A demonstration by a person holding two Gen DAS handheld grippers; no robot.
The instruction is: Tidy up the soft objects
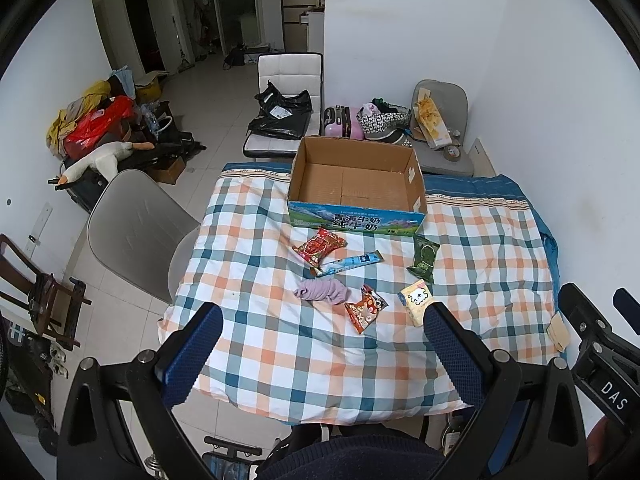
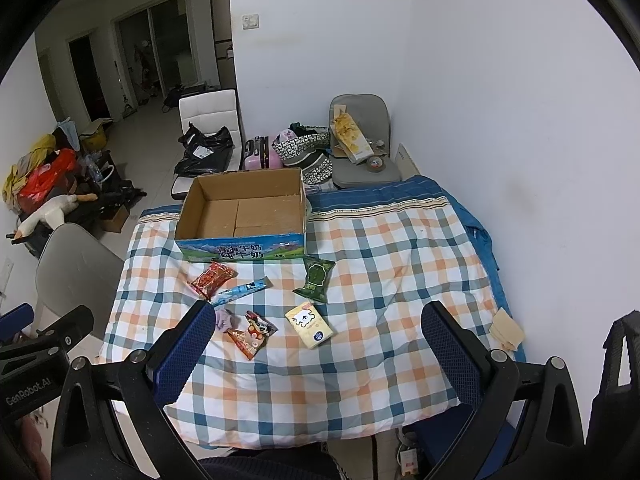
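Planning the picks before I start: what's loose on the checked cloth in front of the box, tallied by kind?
Snack packets: 3, red, green, orange
Blue stick sachet: 1
Yellow tissue pack: 1
Purple cloth: 1
Total: 6
The cardboard box holds nothing yet.

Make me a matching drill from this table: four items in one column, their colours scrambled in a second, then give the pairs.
Items:
1. cardboard box
2. crumpled cloth
3. tissue pack
4. long thin packet

Colours:
A. pale yellow
B. light blue
C. brown inside, blue printed front
D. purple

Pairs: 1-C, 2-D, 3-A, 4-B
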